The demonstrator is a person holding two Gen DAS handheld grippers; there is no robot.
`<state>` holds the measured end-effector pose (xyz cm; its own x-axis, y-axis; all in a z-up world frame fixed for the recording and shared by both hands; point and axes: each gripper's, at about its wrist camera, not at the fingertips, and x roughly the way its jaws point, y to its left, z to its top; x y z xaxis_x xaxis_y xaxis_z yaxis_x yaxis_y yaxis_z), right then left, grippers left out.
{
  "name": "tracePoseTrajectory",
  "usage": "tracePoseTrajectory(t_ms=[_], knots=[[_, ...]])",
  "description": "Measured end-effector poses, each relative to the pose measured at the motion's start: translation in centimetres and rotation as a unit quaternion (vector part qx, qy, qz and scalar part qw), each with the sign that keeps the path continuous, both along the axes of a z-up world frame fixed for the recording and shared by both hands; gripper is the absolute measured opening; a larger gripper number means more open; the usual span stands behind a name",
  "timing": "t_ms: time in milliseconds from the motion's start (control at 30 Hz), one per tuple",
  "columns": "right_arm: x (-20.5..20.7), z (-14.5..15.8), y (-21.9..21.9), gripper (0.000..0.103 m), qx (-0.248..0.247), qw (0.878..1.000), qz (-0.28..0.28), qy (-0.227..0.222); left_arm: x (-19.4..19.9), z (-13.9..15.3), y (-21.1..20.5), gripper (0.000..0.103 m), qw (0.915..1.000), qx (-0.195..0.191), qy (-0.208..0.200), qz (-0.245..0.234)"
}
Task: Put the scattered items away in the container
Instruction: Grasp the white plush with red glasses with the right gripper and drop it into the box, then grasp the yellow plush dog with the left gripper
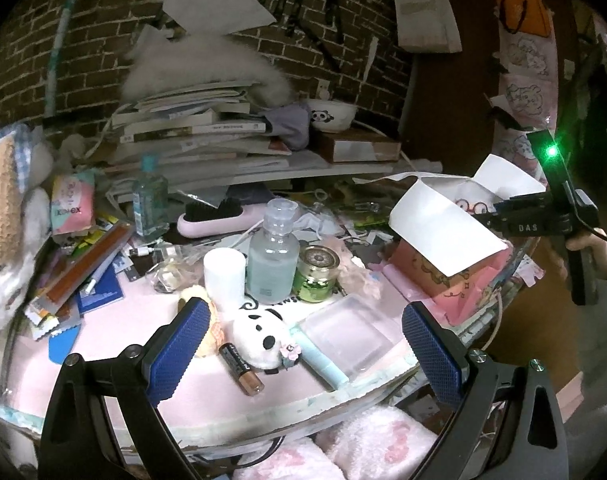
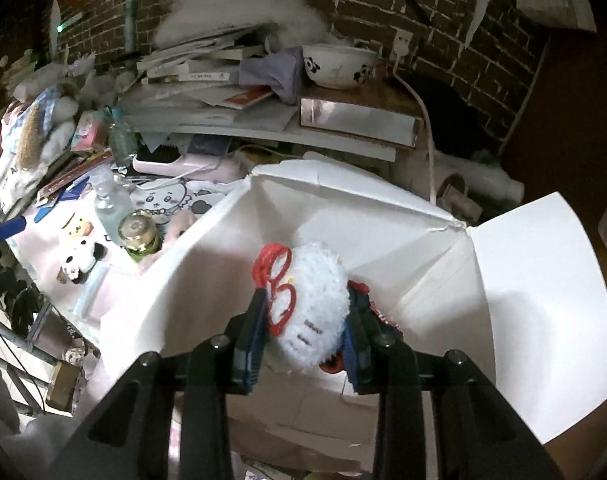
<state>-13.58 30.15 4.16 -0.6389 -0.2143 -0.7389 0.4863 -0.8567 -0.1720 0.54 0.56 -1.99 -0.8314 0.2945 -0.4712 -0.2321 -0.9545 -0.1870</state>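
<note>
My right gripper [image 2: 309, 304] is shut on a white fuzzy plush toy [image 2: 315, 280] with red glasses and holds it over the open white-lined box [image 2: 383, 232]. The left wrist view shows that box [image 1: 463, 280] as pink outside, at the table's right end. My left gripper [image 1: 305, 312] stands open above the front edge of the table with nothing gripped. Past its fingers lie a panda plush [image 1: 263, 332], a battery [image 1: 241, 368], a clear plastic case [image 1: 345, 334] and a light-blue tube [image 1: 319, 356]. Behind them stand a clear bottle [image 1: 273, 256], a white cylinder [image 1: 223, 276] and a green jar [image 1: 317, 276].
A tilted stack of books [image 1: 191, 128] and a panda bowl [image 1: 331, 114] fill the shelf at the back by the brick wall. A pink hairbrush [image 1: 219, 220], a tissue pack [image 1: 71, 204] and papers crowd the left. Pink slippers [image 1: 375, 444] lie below the table edge.
</note>
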Motion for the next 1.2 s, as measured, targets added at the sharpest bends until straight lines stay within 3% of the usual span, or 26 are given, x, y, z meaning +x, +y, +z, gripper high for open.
tracePoseTrajectory(t_ms=[33, 100, 133, 333, 433, 633, 767, 933, 1133, 1200], knots=[[0.0, -0.1, 0.0, 0.033, 0.001, 1.0, -0.001, 0.0, 0.0, 0.1, 0.1, 0.097, 1.0, 0.0, 0.0, 0.0], [0.1, -0.2, -0.1, 0.052, 0.003, 1.0, -0.005, 0.007, -0.1, 0.3, 0.2, 0.097, 1.0, 0.0, 0.001, 0.001], [0.3, -0.1, -0.1, 0.056, 0.003, 1.0, -0.007, 0.013, -0.2, 0.4, 0.2, 0.097, 1.0, -0.001, 0.001, 0.001], [1.0, 1.2, -0.1, 0.059, -0.009, 0.999, -0.014, 0.045, -0.4, 0.6, 0.3, 0.097, 1.0, -0.003, 0.005, 0.004], [2.1, 2.7, -0.2, 0.073, -0.066, 0.995, -0.001, 0.07, -0.5, 0.4, 0.1, 0.097, 0.9999, -0.005, 0.001, 0.01], [5.2, 4.8, -3.6, 0.079, -0.143, 0.982, 0.072, 0.099, -0.4, 0.0, -1.1, 0.096, 0.9997, 0.004, -0.007, 0.021], [6.6, 4.7, -7.0, 0.082, -0.176, 0.972, 0.127, 0.086, -0.3, -0.4, -2.2, 0.096, 0.9993, 0.008, -0.005, 0.036], [8.4, 2.7, -11.0, 0.082, -0.195, 0.962, 0.188, 0.041, -1.0, -1.7, -2.9, 0.096, 0.9985, -0.012, -0.012, 0.053], [10.2, -1.2, -14.1, 0.082, -0.18, 0.959, 0.219, 0.013, -2.9, -4.1, -3.7, 0.096, 0.997, -0.016, -0.031, 0.069], [10.3, -2.6, -14.3, 0.082, -0.18, 0.959, 0.219, 0.0, -3.7, -4.8, -4.0, 0.085, 0.9963, -0.02, -0.04, 0.073]])
